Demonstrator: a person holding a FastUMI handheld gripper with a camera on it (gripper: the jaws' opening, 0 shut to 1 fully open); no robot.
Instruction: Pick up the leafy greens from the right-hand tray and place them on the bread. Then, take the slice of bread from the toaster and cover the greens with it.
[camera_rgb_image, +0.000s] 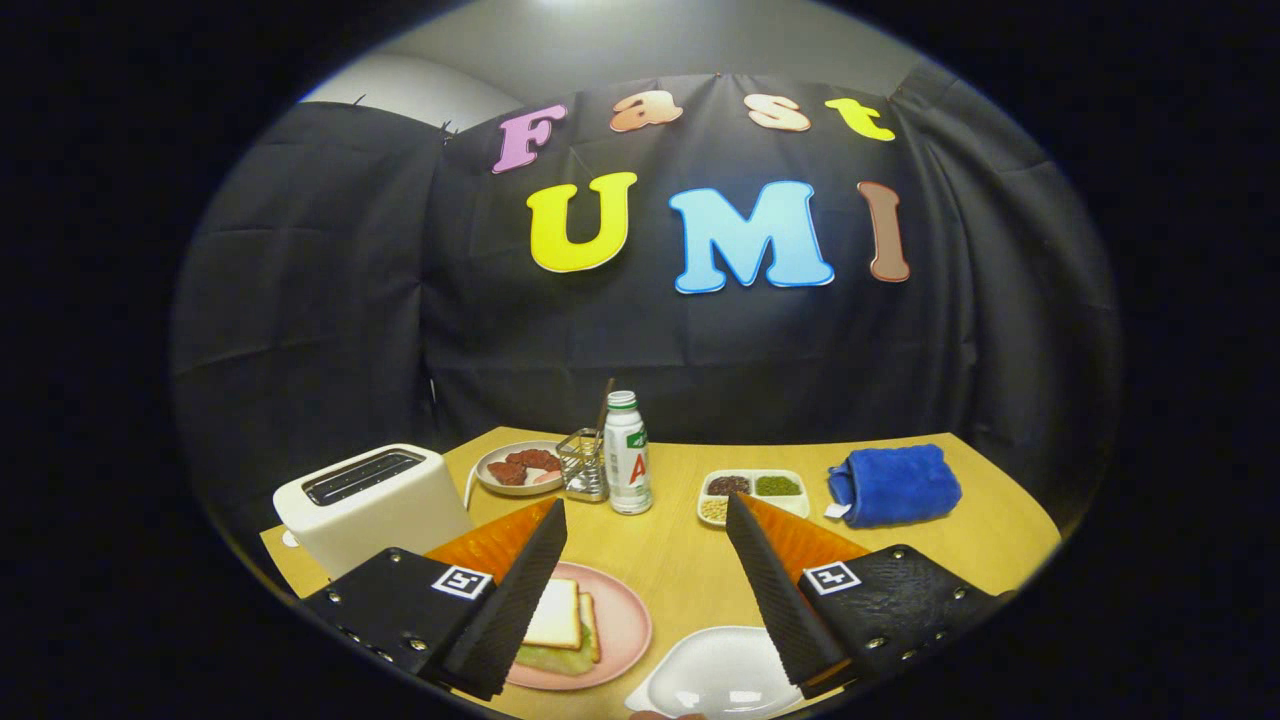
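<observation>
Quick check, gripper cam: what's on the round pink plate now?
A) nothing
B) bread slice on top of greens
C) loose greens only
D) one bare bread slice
B: the round pink plate holds a white bread slice covering leafy greens; the gripper is open above it.

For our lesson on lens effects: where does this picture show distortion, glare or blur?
Gripper view: fisheye bends the table edge into a curve; glare spots shine on the white tray; the open gripper fingers look oversized but sharp; the toaster stays in focus.
</observation>
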